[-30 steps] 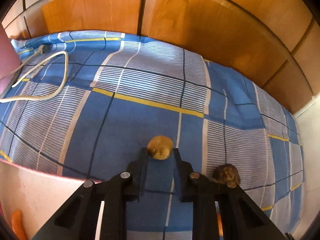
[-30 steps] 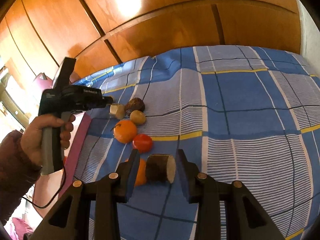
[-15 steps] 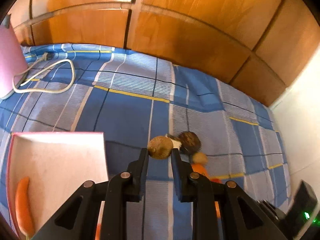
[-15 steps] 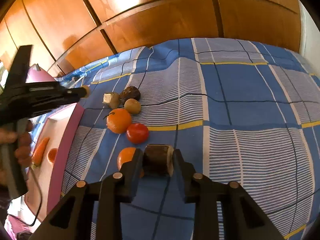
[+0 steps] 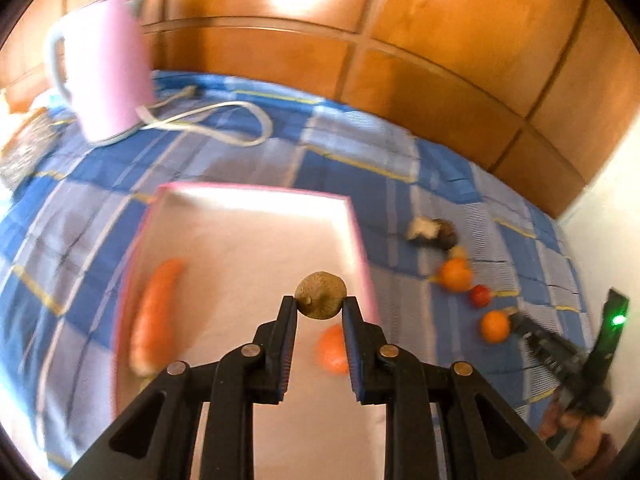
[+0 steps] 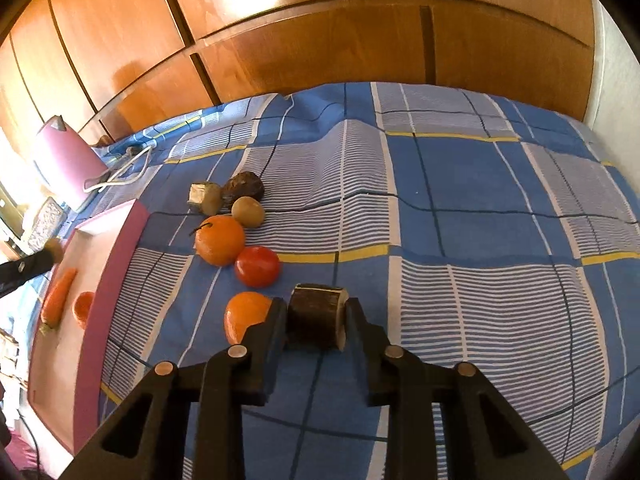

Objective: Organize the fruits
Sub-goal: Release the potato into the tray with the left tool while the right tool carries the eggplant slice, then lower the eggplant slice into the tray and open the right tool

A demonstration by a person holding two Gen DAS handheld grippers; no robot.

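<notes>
Left wrist view: much is motion-blurred. The left gripper has its jaws closed on a round brown fruit, held over the pink-rimmed tray near its right rim. A carrot lies blurred on the tray's left side; an orange piece is partly hidden behind the right jaw. The tray's middle and far part are bare. A pink kettle stands far left.

Right wrist view: the right gripper has its jaws narrowed onto a dark cylindrical chunk resting on the blue checked bed. An orange sits half hidden behind the left jaw. The tray's near end is cut off. The bed lies open to the right.
</notes>
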